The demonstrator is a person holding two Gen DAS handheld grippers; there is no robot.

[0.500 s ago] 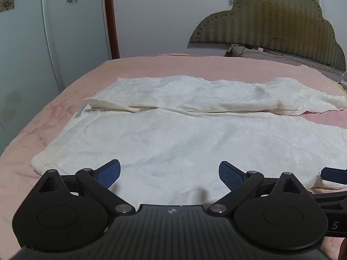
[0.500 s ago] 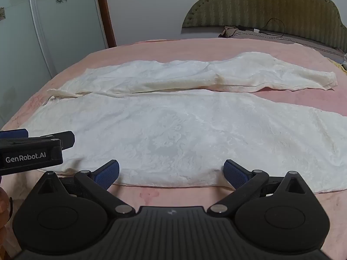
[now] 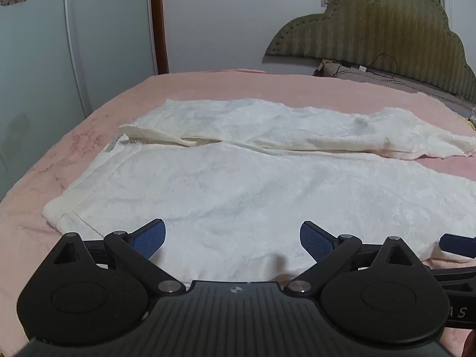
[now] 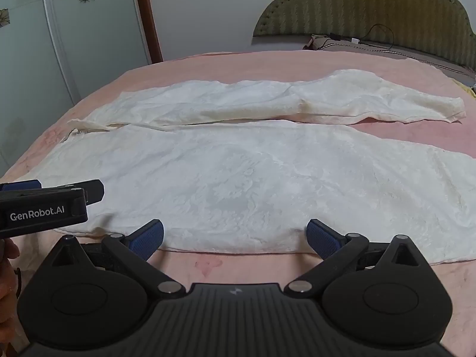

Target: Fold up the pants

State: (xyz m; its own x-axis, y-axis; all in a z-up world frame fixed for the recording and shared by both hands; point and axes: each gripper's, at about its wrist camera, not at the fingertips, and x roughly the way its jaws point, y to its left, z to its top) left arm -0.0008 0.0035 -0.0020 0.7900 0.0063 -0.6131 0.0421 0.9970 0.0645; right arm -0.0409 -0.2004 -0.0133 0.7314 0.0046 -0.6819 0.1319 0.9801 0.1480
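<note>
White textured pants [image 3: 238, 184] lie flat on the pink bed, waistband at the left, two legs running right; they also show in the right wrist view [image 4: 253, 172]. My left gripper [image 3: 232, 238] is open and empty, its blue pads over the near edge of the pants by the waist. My right gripper [image 4: 235, 238] is open and empty, at the near hem edge of the front leg. The left gripper also shows in the right wrist view [image 4: 53, 199], at the left. A blue fingertip of the right gripper shows at the right edge of the left wrist view [image 3: 456, 242].
The pink bedspread [image 4: 208, 68] surrounds the pants. A green padded headboard [image 3: 372, 38] stands at the far right, with pillows and a cable [image 3: 357, 73] below it. A glass wardrobe door [image 3: 35, 74] with flower stickers stands at the left.
Both grippers have moved slightly forward and lower towards the near edge of the pants. The pants have not moved.
</note>
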